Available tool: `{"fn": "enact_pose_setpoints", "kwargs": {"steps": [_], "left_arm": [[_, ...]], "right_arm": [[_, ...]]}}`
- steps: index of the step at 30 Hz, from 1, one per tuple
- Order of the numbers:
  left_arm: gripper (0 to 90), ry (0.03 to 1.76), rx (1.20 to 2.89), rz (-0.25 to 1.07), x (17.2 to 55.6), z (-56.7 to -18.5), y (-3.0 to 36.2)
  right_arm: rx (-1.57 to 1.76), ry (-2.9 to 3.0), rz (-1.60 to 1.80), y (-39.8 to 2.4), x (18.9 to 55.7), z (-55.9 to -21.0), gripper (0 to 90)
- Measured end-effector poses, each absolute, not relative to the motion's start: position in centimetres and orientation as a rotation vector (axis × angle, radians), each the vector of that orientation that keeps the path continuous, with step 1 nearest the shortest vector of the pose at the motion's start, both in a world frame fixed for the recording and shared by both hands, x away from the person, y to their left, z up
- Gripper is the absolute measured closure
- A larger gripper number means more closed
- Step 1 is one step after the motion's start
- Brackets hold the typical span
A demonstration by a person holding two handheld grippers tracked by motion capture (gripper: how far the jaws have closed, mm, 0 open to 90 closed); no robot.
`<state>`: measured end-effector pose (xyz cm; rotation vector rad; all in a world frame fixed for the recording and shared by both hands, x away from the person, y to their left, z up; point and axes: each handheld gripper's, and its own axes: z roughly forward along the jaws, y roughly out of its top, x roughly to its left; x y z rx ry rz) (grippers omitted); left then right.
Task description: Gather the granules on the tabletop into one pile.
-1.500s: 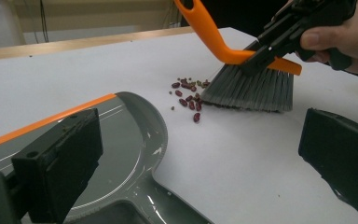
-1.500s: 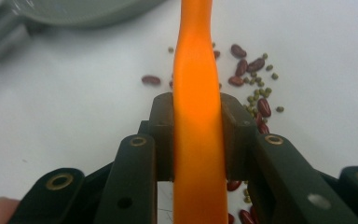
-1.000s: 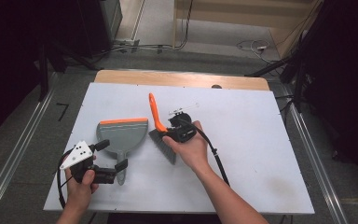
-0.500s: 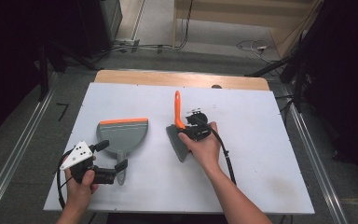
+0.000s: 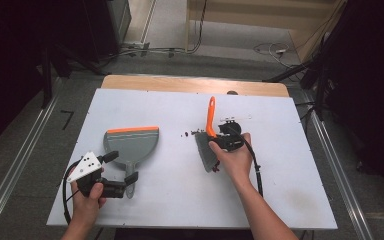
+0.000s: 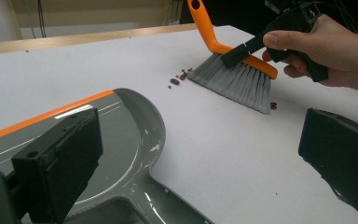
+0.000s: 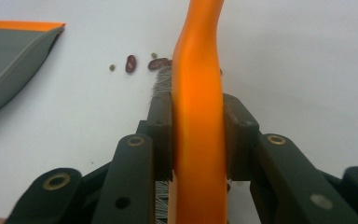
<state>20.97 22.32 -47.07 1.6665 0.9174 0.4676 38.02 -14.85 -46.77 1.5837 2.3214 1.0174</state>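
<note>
White tabletop (image 5: 280,200) carries the work. The right hand (image 5: 235,161) reaches mid-table, its right tool (image 7: 196,135) clamped on the orange handle of a brush (image 5: 207,140), grey bristles down beside scattered beans (image 6: 179,77). The left tool (image 5: 122,170), jaws apart, straddles the handle of the grey, orange-edged dustpan (image 5: 130,145) lying flat at the left.

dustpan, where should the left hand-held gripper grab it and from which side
Probably the handle, from the near table edge. The dustpan lies flat with its handle pointing toward the person, and the open left hand-held gripper already straddles it; the wide pan looks too broad for the jaws.
</note>
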Motion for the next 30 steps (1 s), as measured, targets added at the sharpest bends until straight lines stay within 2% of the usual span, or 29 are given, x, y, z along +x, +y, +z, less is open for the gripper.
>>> {"fn": "enact_pose_setpoints", "kwargs": {"steps": [12, 20, 30], "left_arm": [[0.1, 0.916, 1.671, 0.463, 21.1, -47.1, 22.0], [0.1, 0.905, 1.675, 0.457, 21.2, -47.1, 21.7], [0.1, 0.912, 1.671, 0.456, 21.3, -47.2, 21.9]], "right_arm": [[1.667, 2.280, 1.076, -16.7, 38.0, -46.4, 67.6], [1.584, 2.294, 1.139, -13.2, 37.6, -44.0, 68.5], [1.578, 2.393, 1.091, -7.9, 40.1, -44.9, 68.7]]}}
